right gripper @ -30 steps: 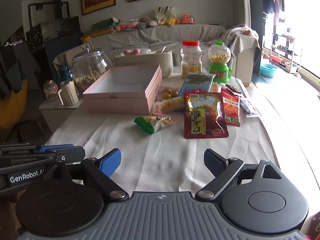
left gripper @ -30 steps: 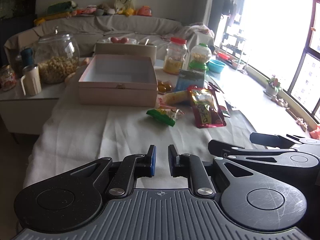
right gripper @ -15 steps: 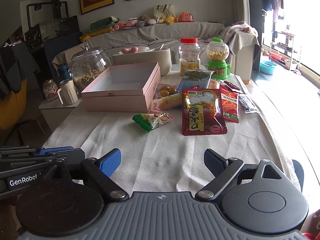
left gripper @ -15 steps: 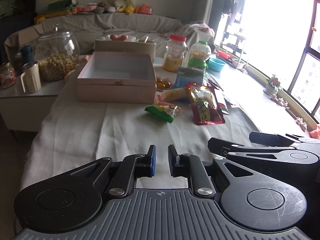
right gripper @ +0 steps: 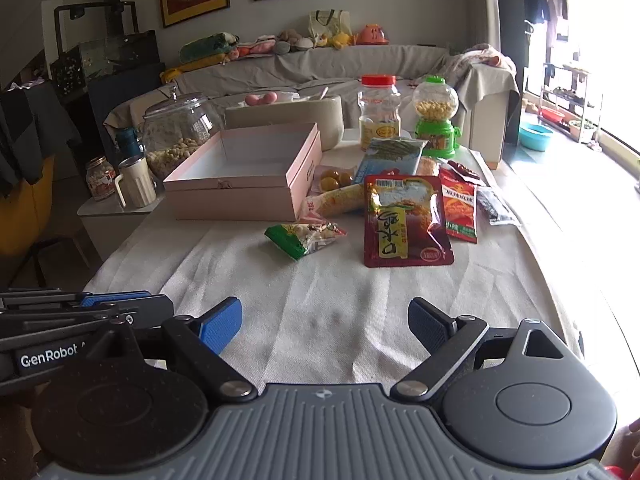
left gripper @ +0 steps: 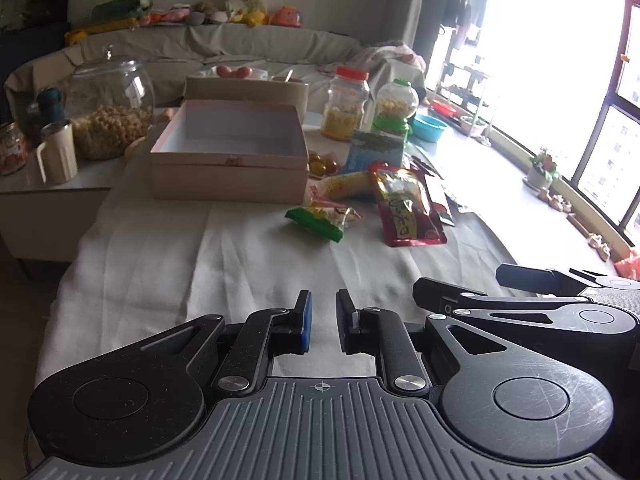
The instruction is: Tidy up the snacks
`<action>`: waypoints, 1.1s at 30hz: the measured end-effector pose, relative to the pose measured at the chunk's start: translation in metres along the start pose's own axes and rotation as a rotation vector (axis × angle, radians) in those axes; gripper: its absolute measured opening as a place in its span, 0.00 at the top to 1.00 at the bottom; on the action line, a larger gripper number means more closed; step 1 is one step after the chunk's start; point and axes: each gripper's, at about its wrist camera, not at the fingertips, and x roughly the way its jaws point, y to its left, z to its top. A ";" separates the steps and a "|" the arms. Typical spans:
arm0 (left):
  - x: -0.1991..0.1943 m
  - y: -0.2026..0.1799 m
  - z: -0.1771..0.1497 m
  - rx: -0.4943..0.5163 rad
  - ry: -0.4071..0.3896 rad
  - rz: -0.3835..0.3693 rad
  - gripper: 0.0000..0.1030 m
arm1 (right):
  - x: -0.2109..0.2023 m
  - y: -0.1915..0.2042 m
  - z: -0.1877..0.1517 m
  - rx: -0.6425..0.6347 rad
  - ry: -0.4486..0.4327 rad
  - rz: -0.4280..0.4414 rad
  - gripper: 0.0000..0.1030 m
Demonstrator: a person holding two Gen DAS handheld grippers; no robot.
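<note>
An open pink box (left gripper: 228, 148) (right gripper: 244, 172) stands empty on the white tablecloth (right gripper: 340, 292). Right of it lie snack packets: a green packet (left gripper: 320, 222) (right gripper: 304, 236), a large red pouch (left gripper: 408, 208) (right gripper: 404, 220), a smaller red packet (right gripper: 460, 204), a yellow packet (right gripper: 340, 198) and a blue bag (right gripper: 394, 154). My left gripper (left gripper: 323, 320) hangs shut and empty over the near cloth, well short of the snacks. The right gripper (right gripper: 324, 320) stands open and empty, also near the front edge. Each gripper shows at the side of the other's view.
A red-lidded jar (right gripper: 379, 110) and a green candy dispenser (right gripper: 435, 118) stand behind the snacks. A big glass jar (left gripper: 108, 108), a cream mug (left gripper: 58, 154) and a small jar (right gripper: 99, 178) sit on a low side table at left. A covered sofa (right gripper: 320, 68) lies beyond.
Both views have shifted slightly, so the box and snacks sit a little lower and nearer in frame. Neither gripper's jaws have changed.
</note>
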 end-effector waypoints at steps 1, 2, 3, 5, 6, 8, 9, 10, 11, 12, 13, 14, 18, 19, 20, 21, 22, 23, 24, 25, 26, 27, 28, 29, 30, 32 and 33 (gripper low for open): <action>0.001 0.000 0.000 0.001 0.000 -0.001 0.84 | 0.001 0.000 0.000 0.001 0.002 0.001 0.12; 0.001 -0.001 0.000 0.001 0.002 -0.002 0.84 | 0.001 -0.001 0.000 0.001 0.003 0.001 0.12; 0.002 -0.001 -0.001 0.001 0.003 -0.002 0.84 | 0.002 -0.001 0.000 0.002 0.002 0.002 0.12; 0.002 0.000 0.000 0.000 0.003 0.002 0.84 | 0.003 -0.001 -0.001 0.006 0.003 0.006 0.12; 0.002 0.000 0.000 -0.001 0.003 0.004 0.84 | 0.004 -0.002 -0.001 0.006 0.004 0.007 0.12; 0.002 0.000 -0.001 -0.001 0.004 0.003 0.84 | 0.005 -0.002 -0.002 0.007 0.009 0.010 0.12; 0.002 0.000 -0.001 -0.001 0.006 0.002 0.84 | 0.005 -0.002 -0.002 0.008 0.011 0.011 0.12; 0.003 -0.001 -0.001 0.000 0.008 0.002 0.84 | 0.006 -0.002 -0.002 0.010 0.012 0.011 0.12; 0.002 -0.001 -0.001 0.000 0.008 0.002 0.84 | 0.006 -0.003 -0.002 0.011 0.012 0.011 0.12; 0.002 -0.001 -0.001 0.000 0.007 0.002 0.84 | 0.006 -0.003 -0.002 0.013 0.012 0.012 0.12; 0.002 -0.001 -0.001 -0.001 0.007 0.003 0.84 | 0.006 -0.003 -0.002 0.014 0.011 0.012 0.12; 0.002 -0.001 -0.001 -0.001 0.006 0.003 0.84 | 0.006 -0.003 -0.002 0.014 0.010 0.012 0.12; 0.002 -0.001 -0.001 -0.001 0.007 0.003 0.84 | 0.007 -0.004 -0.002 0.016 0.012 0.016 0.12; 0.002 -0.001 -0.001 -0.001 0.006 0.004 0.84 | 0.007 -0.004 -0.002 0.016 0.012 0.017 0.12; 0.002 -0.001 -0.001 -0.002 0.005 0.005 0.84 | 0.007 -0.004 -0.002 0.015 0.012 0.018 0.12; 0.002 0.000 -0.001 -0.003 0.006 0.005 0.84 | 0.007 -0.003 -0.002 0.014 0.011 0.018 0.12; 0.002 0.000 -0.001 -0.003 0.006 0.005 0.84 | 0.007 -0.003 -0.002 0.013 0.011 0.018 0.12; 0.002 0.000 -0.001 -0.004 0.007 0.005 0.84 | 0.007 -0.004 -0.002 0.012 0.011 0.018 0.12; 0.002 0.000 -0.001 -0.004 0.007 0.005 0.84 | 0.006 -0.003 -0.002 0.014 0.012 0.018 0.12; 0.002 0.000 -0.001 -0.004 0.007 0.005 0.84 | 0.007 -0.004 -0.002 0.015 0.013 0.018 0.12; 0.003 0.000 -0.001 -0.004 0.007 0.005 0.84 | 0.007 -0.003 -0.002 0.016 0.013 0.018 0.12; 0.002 0.000 -0.001 -0.004 0.007 0.005 0.84 | 0.007 -0.003 -0.002 0.018 0.015 0.019 0.12; 0.003 0.000 -0.001 -0.004 0.008 0.005 0.84 | 0.007 -0.003 -0.002 0.018 0.016 0.019 0.12; 0.003 0.000 -0.001 -0.004 0.008 0.006 0.84 | 0.007 -0.003 -0.002 0.018 0.017 0.020 0.12; 0.003 0.000 -0.001 -0.004 0.008 0.006 0.84 | 0.007 -0.003 -0.002 0.018 0.017 0.021 0.12; 0.004 0.000 -0.001 -0.006 0.010 0.006 0.84 | 0.008 -0.003 -0.001 0.017 0.019 0.022 0.12; 0.004 0.000 -0.001 -0.005 0.011 0.007 0.84 | 0.008 -0.003 -0.001 0.017 0.020 0.023 0.12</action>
